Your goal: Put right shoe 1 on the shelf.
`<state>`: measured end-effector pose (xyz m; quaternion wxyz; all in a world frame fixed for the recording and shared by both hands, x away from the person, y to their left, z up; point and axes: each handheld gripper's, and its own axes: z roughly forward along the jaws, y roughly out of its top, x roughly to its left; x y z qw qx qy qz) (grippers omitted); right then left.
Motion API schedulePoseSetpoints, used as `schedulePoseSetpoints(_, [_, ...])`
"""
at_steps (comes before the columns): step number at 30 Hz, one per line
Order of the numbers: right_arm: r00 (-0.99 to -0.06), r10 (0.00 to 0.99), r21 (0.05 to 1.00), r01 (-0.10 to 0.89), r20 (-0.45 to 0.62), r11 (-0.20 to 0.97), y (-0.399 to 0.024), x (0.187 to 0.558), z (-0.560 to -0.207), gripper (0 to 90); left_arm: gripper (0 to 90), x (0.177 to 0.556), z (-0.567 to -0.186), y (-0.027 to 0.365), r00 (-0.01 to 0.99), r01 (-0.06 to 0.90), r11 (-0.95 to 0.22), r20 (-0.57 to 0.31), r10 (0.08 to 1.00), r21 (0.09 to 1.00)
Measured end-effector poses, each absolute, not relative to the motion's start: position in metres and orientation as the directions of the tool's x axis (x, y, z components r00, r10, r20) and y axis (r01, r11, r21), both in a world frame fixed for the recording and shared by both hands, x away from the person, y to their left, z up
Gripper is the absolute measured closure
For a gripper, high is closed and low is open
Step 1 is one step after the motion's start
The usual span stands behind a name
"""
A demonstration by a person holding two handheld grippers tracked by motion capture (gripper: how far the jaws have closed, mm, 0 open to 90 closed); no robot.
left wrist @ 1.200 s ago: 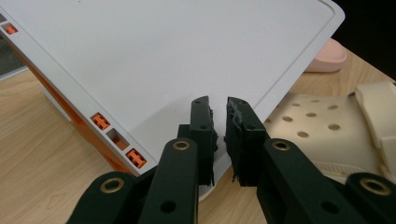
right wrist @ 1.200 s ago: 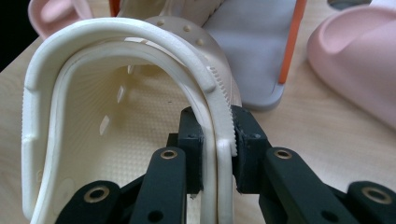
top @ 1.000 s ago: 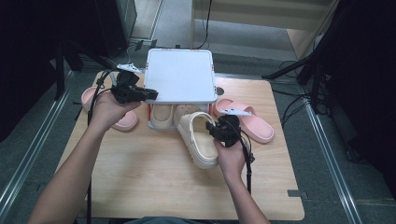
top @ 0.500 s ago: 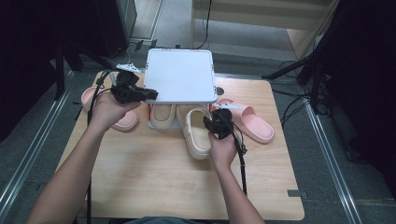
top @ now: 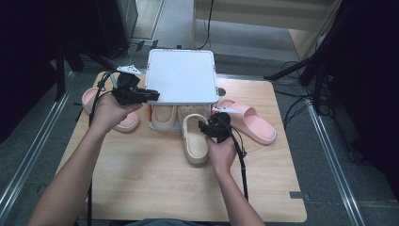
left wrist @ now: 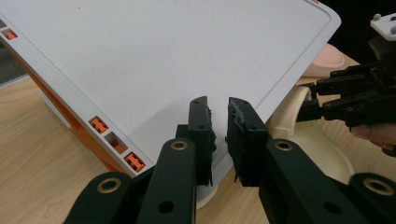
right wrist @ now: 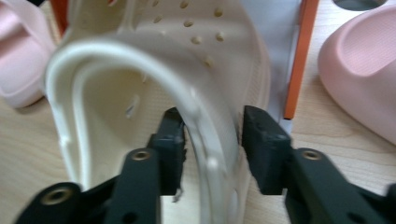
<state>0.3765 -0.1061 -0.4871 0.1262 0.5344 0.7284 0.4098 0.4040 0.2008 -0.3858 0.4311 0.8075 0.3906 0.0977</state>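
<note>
High view: the cream clog (top: 194, 139) lies at the table's centre, toe under the white shoe rack (top: 181, 75), further in than a second ago. The right gripper (top: 212, 128), at the clog's three o'clock, has just been opening; its jaws straddle the clog's wall, one side slack. The left gripper (top: 149, 95), at ten o'clock, pinches the rack's top edge.

white lid (top: 181, 75) hides both cream clogs' (top: 194, 136) toes
</note>
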Motion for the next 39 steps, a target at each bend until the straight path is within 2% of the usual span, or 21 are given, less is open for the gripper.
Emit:
schedulePoseSetpoints(4, [-0.427, 0.873, 0.743, 0.658, 0.236, 0.121, -0.107, 0.368, -0.478, 52.1, 79.3, 0.404, -0.386, 0.201, 0.675, 0.547, -0.322, -0.179, 0.716, 0.772])
schedulePoseSetpoints(12, [-0.466, 0.859, 0.761, 0.63, 0.213, 0.154, -0.116, 0.348, -0.464, 51.5, 79.2, 0.404, -0.386, 0.201, 0.674, 0.547, -0.321, -0.18, 0.716, 0.773])
schedulePoseSetpoints(17, [-0.49, 0.849, 0.769, 0.614, 0.197, 0.176, -0.119, 0.334, -0.461, 54.2, 79.1, 0.403, -0.386, 0.2, 0.674, 0.544, -0.326, -0.172, 0.718, 0.773])
schedulePoseSetpoints(25, [-0.555, 0.796, 0.748, 0.629, 0.241, 0.211, -0.12, 0.3, -0.465, 71.3, 78.9, 0.403, -0.385, 0.2, 0.672, 0.545, -0.327, -0.17, 0.721, 0.772])
schedulePoseSetpoints(27, [-0.561, 0.789, 0.746, 0.631, 0.249, 0.213, -0.12, 0.296, -0.467, 73.1, 78.9, 0.403, -0.385, 0.2, 0.672, 0.546, -0.326, -0.171, 0.721, 0.772])
schedulePoseSetpoints(29, [-0.572, 0.781, 0.745, 0.629, 0.249, 0.223, -0.121, 0.285, -0.471, 82.1, 79.0, 0.403, -0.386, 0.2, 0.671, 0.547, -0.323, -0.174, 0.721, 0.772])
schedulePoseSetpoints(31, [-0.573, 0.784, 0.753, 0.62, 0.241, 0.221, -0.122, 0.28, -0.472, 84.6, 79.0, 0.403, -0.386, 0.2, 0.671, 0.547, -0.323, -0.174, 0.721, 0.772])
schedulePoseSetpoints(32, [-0.563, 0.788, 0.759, 0.619, 0.25, 0.201, -0.124, 0.272, -0.475, 89.6, 79.0, 0.403, -0.385, 0.2, 0.671, 0.548, -0.324, -0.174, 0.721, 0.772])
schedulePoseSetpoints(39, [-0.561, 0.793, 0.734, 0.638, 0.237, 0.233, -0.124, 0.253, -0.489, 90.0, 79.0, 0.403, -0.386, 0.2, 0.672, 0.547, -0.322, -0.176, 0.72, 0.772])
